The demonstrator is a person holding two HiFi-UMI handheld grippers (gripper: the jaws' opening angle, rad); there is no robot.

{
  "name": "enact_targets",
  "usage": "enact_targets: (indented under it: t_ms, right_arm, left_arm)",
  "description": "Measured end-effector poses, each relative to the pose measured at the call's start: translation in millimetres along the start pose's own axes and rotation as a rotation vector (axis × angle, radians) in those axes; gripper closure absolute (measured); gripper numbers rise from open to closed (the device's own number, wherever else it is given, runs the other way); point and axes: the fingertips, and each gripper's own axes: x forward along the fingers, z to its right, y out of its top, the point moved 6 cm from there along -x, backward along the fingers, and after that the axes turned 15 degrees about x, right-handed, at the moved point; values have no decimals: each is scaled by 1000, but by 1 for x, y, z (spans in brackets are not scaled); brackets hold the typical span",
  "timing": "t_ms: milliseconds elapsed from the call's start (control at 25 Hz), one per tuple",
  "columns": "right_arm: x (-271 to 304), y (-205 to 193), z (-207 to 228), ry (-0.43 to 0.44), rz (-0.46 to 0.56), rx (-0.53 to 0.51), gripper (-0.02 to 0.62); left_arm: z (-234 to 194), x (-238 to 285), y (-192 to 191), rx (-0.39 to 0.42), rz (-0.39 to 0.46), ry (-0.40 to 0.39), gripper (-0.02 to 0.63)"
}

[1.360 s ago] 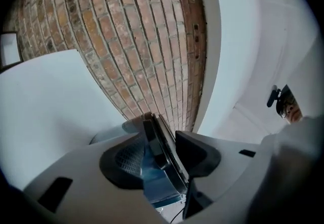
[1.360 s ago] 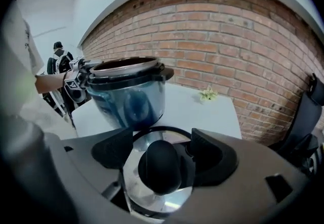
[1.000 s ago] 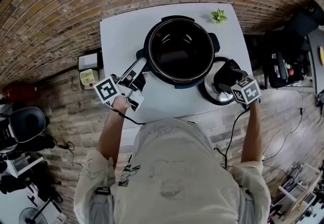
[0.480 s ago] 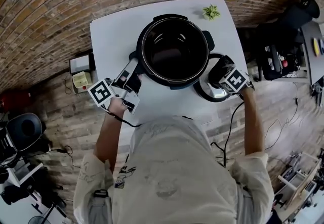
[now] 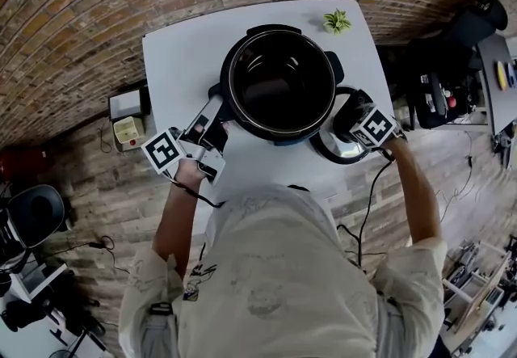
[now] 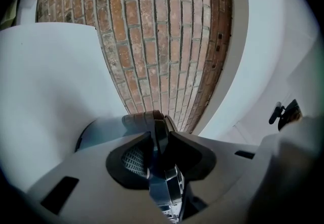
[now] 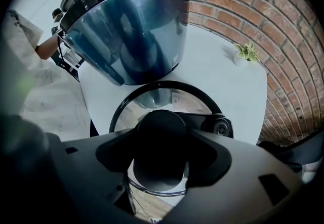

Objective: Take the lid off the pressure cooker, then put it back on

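**Lid off; both grippers closed on parts**

Left gripper (image 5: 216,110) points level at the left side of the cooker (image 7: 126,41). Its jaws have just been closing and clamp the thin dark handle (image 6: 160,132).

Right gripper (image 5: 351,115) points down over the lid (image 7: 152,97). Its jaws have just been closing and hug the round black knob (image 7: 161,142) on both sides.

The lid lies on the white table (image 5: 186,49), just right of the cooker and close to the front edge. The cooker stands open mid-table with its dark inside showing.

A small green plant (image 5: 337,20) sits at the far right corner. A brick wall (image 6: 167,41) stands beyond the table.
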Motion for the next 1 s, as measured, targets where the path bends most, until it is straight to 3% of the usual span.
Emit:
enact_targets:
  t_ms: [200, 440, 760, 1000]
  right_arm:
    - [-3, -4, 1, -25, -29, -53, 299]
    - [-38, -2, 14, -30, 17, -34, 299]
    - [-139, 17, 31, -148, 58, -157, 299]
    - [-212, 49, 18, -164, 112, -255, 299]
  left_arm:
    - [-1, -1, 0, -3, 4, -3, 482]
    - [-1, -1, -1, -20, 16, -2, 482]
    - [-2, -1, -1, -12, 9, -3, 482]
    - [-2, 0, -1, -13, 15, -5, 482]
